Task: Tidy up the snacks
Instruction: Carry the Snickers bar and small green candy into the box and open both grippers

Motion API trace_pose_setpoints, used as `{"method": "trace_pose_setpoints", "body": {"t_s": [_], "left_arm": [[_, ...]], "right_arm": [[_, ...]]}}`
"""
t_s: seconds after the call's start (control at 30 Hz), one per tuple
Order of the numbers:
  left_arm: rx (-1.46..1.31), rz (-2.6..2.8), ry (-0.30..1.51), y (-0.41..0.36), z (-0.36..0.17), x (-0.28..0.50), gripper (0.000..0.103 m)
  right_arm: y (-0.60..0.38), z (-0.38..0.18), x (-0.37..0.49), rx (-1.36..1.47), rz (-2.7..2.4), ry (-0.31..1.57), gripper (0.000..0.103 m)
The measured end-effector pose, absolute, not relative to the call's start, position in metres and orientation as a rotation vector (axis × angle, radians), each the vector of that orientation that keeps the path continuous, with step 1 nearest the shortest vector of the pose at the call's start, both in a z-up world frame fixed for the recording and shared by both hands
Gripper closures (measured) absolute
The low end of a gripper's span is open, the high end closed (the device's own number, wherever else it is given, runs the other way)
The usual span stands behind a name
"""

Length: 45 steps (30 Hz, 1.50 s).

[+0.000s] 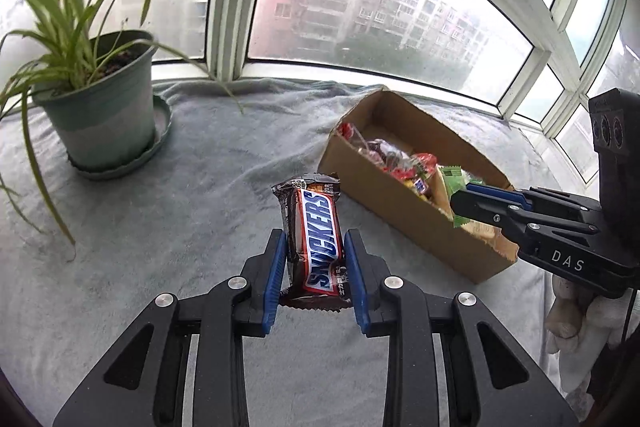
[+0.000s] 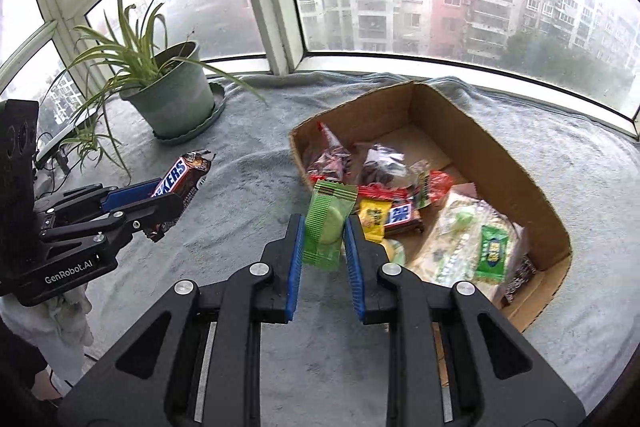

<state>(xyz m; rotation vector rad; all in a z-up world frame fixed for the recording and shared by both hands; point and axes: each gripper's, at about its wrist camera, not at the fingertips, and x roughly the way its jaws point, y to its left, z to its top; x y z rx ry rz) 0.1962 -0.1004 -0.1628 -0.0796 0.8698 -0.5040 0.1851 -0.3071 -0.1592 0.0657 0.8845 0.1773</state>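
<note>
Snickers bar (image 1: 316, 239) is sitting pinched between the blue pads of the left gripper (image 1: 316, 259), held lengthwise and raised off the grey blanket (image 1: 200, 187), just left of the cardboard box (image 1: 400, 211). Wrapper is brown with a blue logo, crimped ends intact. Right gripper (image 2: 322, 243) is clamping a green wrapped snack (image 2: 326, 223) upright at the box's near-left rim (image 2: 298, 155), over the edge. Both grippers are reaching forward toward the box, roughly level. Right wrist view is showing the box interior: red packets, yellow packet, another small Snickers, a large green-and-white bag. Left wrist view is showing only the box's outer wall and some contents, plus a white-gloved hand (image 1: 576, 319) under the right gripper. Potted spider plant (image 1: 100, 99) is standing far left of the box.
</note>
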Motion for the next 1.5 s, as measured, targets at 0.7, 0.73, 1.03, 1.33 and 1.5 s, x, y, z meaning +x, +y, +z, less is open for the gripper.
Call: {"method": "trace_pose_setpoints", "body": {"t_s": [0.7, 0.73, 1.03, 1.33, 1.5], "left_arm": [[0.023, -0.653, 0.824, -0.209, -0.143, 0.231, 0.075], [0.024, -0.658, 0.826, -0.211, -0.143, 0.232, 0.075], [0.043, -0.672, 0.836, -0.225, -0.145, 0.233, 0.075], [0.058, -0.652, 0.823, -0.227, -0.141, 0.232, 0.064], [0.049, -0.647, 0.820, -0.225, -0.139, 0.232, 0.064]], "right_arm": [[-0.388, -0.173, 0.195, 0.116, 0.043, 0.899, 0.082], [-0.388, -0.174, 0.194, 0.118, 0.042, 0.900, 0.082], [-0.393, -0.176, 0.193, 0.120, 0.026, 0.903, 0.076], [-0.394, -0.174, 0.187, 0.119, -0.003, 0.887, 0.040], [-0.393, -0.173, 0.187, 0.119, -0.004, 0.888, 0.038]]}}
